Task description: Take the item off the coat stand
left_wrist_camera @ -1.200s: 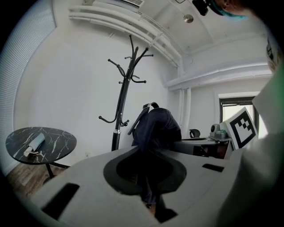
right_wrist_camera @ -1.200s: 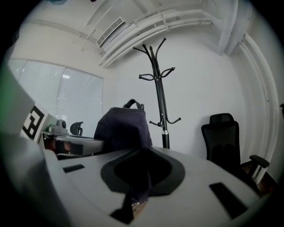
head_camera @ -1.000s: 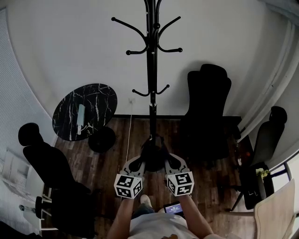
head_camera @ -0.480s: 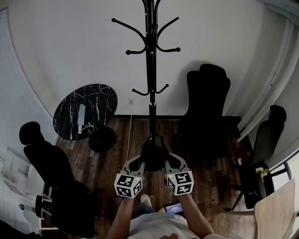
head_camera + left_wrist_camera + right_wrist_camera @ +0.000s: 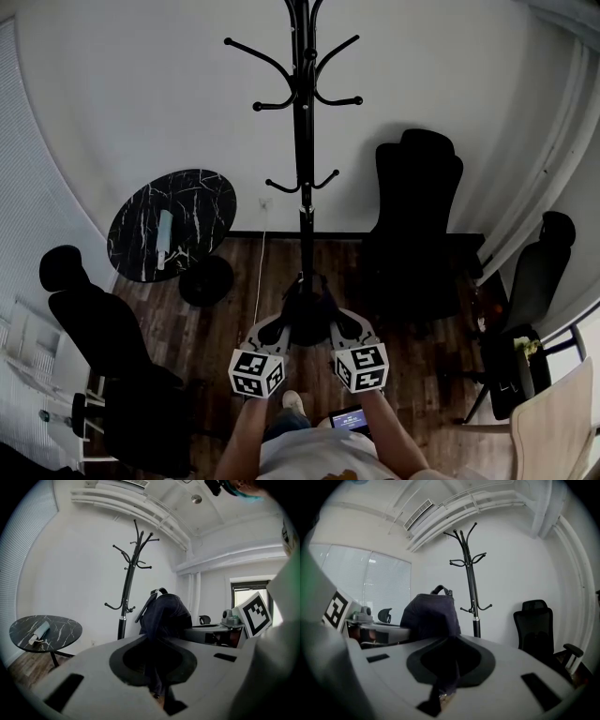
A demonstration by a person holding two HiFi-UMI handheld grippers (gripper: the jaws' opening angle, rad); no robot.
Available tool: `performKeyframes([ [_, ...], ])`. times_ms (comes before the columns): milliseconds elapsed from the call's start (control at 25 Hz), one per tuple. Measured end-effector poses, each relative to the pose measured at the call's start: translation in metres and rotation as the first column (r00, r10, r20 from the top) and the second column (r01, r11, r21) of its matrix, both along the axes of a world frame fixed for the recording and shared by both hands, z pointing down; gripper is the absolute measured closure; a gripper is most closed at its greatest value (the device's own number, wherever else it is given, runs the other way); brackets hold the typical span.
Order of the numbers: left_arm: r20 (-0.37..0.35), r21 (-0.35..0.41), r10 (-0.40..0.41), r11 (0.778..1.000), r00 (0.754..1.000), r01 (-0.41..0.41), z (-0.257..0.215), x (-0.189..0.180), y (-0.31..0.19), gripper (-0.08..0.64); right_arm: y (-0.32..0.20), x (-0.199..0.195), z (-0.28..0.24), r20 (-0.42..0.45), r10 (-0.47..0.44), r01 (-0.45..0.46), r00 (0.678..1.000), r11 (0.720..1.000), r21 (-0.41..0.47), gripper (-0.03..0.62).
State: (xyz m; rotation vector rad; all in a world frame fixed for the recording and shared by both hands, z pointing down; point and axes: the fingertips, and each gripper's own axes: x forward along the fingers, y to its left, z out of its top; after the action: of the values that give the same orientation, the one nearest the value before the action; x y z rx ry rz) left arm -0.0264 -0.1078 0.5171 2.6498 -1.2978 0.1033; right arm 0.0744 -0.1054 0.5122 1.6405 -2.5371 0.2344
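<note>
Between the two grippers sits a dark navy fabric bag (image 5: 307,314) with a loop handle at its top, held off the floor in front of the person. The left gripper (image 5: 284,326) has its jaws pressed together on a fold of the bag's cloth at its own right side. In the left gripper view the fabric runs down into the narrow slot where the jaws meet, and the bag's bulk (image 5: 166,616) rises just ahead of them. The right gripper (image 5: 334,325) pinches the bag the same way from the other side, its jaws closed on dark cloth (image 5: 445,677), with the bag's body (image 5: 431,616) just ahead and slightly left of the jaws.

Beyond both grippers stands the tall black metal coat stand (image 5: 303,141) with curved hooks, against a white wall. In both gripper views the bag is nearer than the stand and apart from it. Ahead and left of the left gripper is a round black marble-topped table (image 5: 172,223) with a pale rolled item (image 5: 38,632) lying on it. Ahead and right of the right gripper is a black high-backed office chair (image 5: 417,216).
</note>
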Motion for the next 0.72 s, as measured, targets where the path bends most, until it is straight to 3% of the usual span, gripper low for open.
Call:
performKeyframes([
  [720,-0.002,0.011,-0.009,1.0,1.0,0.009,-0.0029,0.0031,0.0081,0.531,0.008,0.0046,-0.003,-0.007,-0.009,0.009,1.0,1.0,0.013,0.563],
])
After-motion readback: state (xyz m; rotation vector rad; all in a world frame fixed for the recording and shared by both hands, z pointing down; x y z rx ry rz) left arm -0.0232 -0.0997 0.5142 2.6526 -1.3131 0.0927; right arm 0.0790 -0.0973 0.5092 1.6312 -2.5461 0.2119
